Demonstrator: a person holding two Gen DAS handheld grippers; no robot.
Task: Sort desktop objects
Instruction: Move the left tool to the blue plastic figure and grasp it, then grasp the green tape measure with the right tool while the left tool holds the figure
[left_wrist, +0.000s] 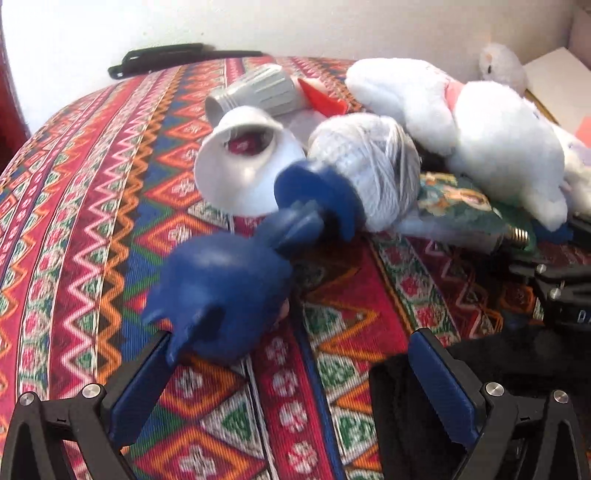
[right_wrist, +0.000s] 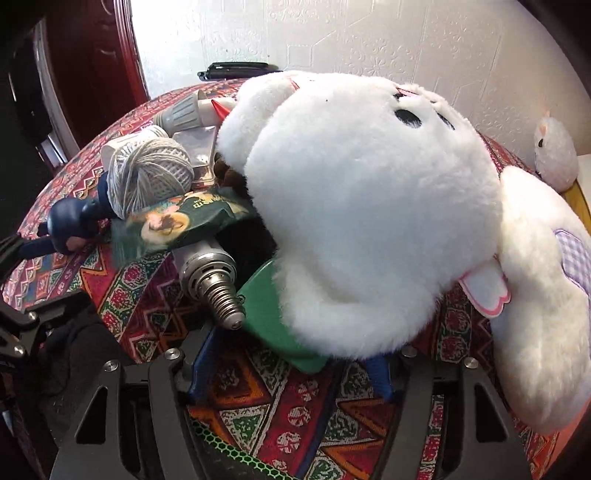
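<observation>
Surface: woven tablecloth (left_wrist: 92, 206), stripes of zigzags and diamonds in red, orange, blue and green; coarse ribbed weave.
Left gripper (left_wrist: 291, 373): jaws spread wide, blue ridged pads, black frame with steel screws; nothing between them. Left pad touches the tail end of the blue figure.
Blue figure (left_wrist: 225, 291): glossy moulded plastic, rounded head, blurred; lies on the cloth, its far end against the twine ball.
Twine ball (left_wrist: 369, 166): pale grey string, tightly wound, round.
White cone (left_wrist: 240, 166): smooth plastic shade on its side, open mouth toward camera.
Grey fitting (left_wrist: 255, 88): ribbed, tapered, behind the cone.
Plush rabbit (right_wrist: 369, 206): white, long fluffy pile, lilac gingham patch; sprawls over the pile.
Right gripper (right_wrist: 291, 369): blue fingers apart, tips hidden beneath the plush and a green flat piece (right_wrist: 266, 317); grip cannot be told.
Bulb (right_wrist: 214, 280): threaded metal screw base pointing at camera, under a crinkled foil packet (right_wrist: 177, 221).
</observation>
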